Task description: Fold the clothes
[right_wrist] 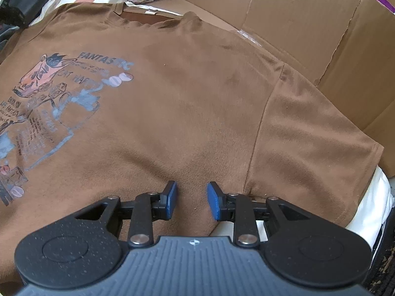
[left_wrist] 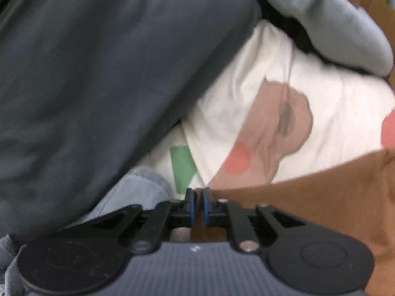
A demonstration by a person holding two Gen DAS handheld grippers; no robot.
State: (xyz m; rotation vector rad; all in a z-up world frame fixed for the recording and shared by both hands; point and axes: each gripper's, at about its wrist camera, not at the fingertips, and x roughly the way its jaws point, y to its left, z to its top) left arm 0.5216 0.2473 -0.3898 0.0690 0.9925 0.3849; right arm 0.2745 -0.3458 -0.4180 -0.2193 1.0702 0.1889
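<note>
Garment: a brown, soft suede-like T-shirt (right_wrist: 172, 113) with a blue and pink cat print lies spread flat, chest up, on flattened tan cardboard (right_wrist: 308, 24).
Landmark: every place here is given from that brown T-shirt.
Right tongs (right_wrist: 191, 201): partly open over the shirt's body, just beside the armpit seam of the sleeve (right_wrist: 316, 133); the blue pads (right_wrist: 172, 198) stand apart with bare cloth between them and grip nothing.
Left tongs (left_wrist: 197, 204): at the shirt's edge, where it meets a white cloth with pink and green patches (left_wrist: 246, 113); only a thin slit shows between the pads, and I cannot tell whether cloth is in it.
Beyond the edge: dark grey garment (left_wrist: 86, 86), pale grey cloth (left_wrist: 333, 29).
Handling: light, limp, likely to drape and wrinkle; not fragile, napped surface should grip well.
Where to hold: pinch a seam or hem, such as the sleeve cuff or shoulder, single layer only.
</note>
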